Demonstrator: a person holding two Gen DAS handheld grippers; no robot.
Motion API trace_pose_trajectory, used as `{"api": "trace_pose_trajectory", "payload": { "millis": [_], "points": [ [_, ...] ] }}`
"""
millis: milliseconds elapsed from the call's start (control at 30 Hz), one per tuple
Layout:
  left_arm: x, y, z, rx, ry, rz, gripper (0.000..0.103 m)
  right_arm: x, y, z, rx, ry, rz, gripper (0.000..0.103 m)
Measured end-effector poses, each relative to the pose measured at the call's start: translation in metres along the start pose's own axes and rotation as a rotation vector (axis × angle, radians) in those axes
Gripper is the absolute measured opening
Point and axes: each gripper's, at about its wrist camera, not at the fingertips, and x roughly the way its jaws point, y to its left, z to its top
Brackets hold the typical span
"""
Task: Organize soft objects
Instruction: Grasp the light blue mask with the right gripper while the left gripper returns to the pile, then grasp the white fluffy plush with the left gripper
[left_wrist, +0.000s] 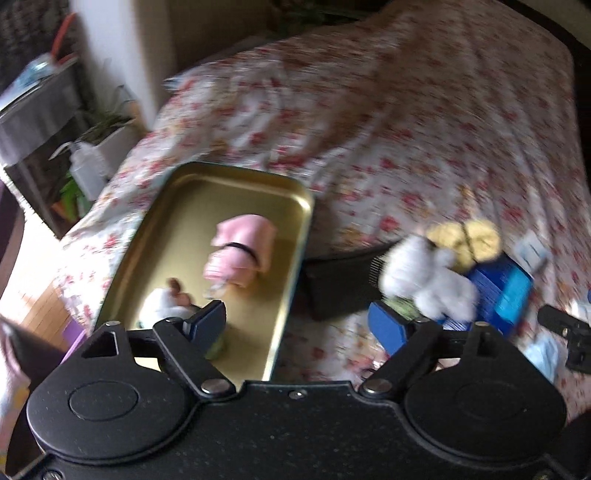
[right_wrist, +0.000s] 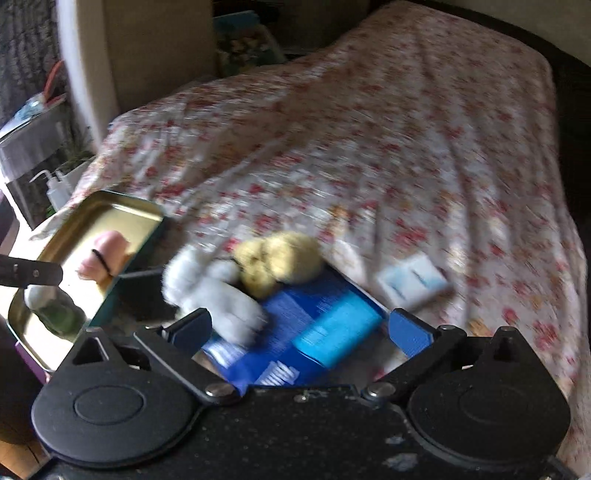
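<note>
Inspection covered a bed (right_wrist: 369, 147) dressed in a floral sheet, seen through both wrist cameras; both views were smeared by motion.

A gold metal tray (left_wrist: 177, 192) lay on the bed at the near left. Inside it sat a rolled pink cloth (left_wrist: 240, 251) bound with a dark band, and nearer the camera a white-and-green soft item (left_wrist: 162, 308), partly hidden behind the left finger of the left gripper (left_wrist: 303, 325). That gripper's jaws stood released, with nothing pressed between the blue pads (left_wrist: 388, 328); one pad hung over the tray, the other over the sheet to the right of it.

To the right of the tray, a white plush toy (right_wrist: 210, 291) and a yellow plush toy (right_wrist: 277, 258) lay touching each other. Both rested partly on a blue box (right_wrist: 314, 332), which lay flat on the sheet. A small white-and-pale-blue packet (right_wrist: 413, 282) lay just beyond the box, to its right. A dark object (left_wrist: 340, 280) lay between the tray and the white toy; its nature could not be determined.

The right gripper (right_wrist: 299, 328) hung over the blue box with jaws spread wide and grasping nothing. Its left pad was just beside the white toy's lower end; contact could not be confirmed.

Beside the bed at the left stood a white squeeze bottle (left_wrist: 86, 166) and a potted plant (left_wrist: 107, 129).
</note>
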Motion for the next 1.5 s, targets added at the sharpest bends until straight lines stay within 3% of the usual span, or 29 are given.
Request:
{"api": "trace_pose_trajectory", "payload": {
  "millis": [133,300,467,767,900,967,1000,1167,1500],
  "points": [
    [0.006,-0.009,-0.002,0.014,0.035,-0.028,0.087,-0.001,-0.035,-0.016,0.082,0.019,-0.065,0.103],
    [0.016,-0.016,-0.007,0.034,0.082,-0.042,0.087,0.017,-0.064,-0.032,0.157,0.169,-0.083,0.103],
    [0.024,-0.031,-0.012,0.101,0.117,-0.003,0.085,0.03,-0.064,-0.039,0.152,0.261,-0.066,0.103],
    [0.036,-0.049,-0.019,0.167,0.175,-0.029,0.085,0.07,-0.066,-0.04,0.157,0.424,-0.095,0.1],
    [0.035,-0.048,-0.018,0.154,0.178,-0.044,0.085,0.085,-0.062,-0.041,0.141,0.468,-0.107,0.087],
    [0.034,-0.046,-0.017,0.149,0.172,-0.039,0.085,0.09,-0.061,-0.043,0.146,0.486,-0.114,0.06],
    [0.034,-0.045,-0.016,0.142,0.169,-0.036,0.085,0.091,-0.061,-0.044,0.153,0.494,-0.113,0.056],
    [0.037,-0.041,-0.015,0.12,0.18,-0.039,0.085,0.074,-0.063,-0.042,0.174,0.434,-0.106,0.047],
    [0.045,-0.051,-0.018,0.136,0.188,-0.076,0.085,0.02,-0.064,-0.025,0.225,0.216,-0.051,0.047]
  ]
}}
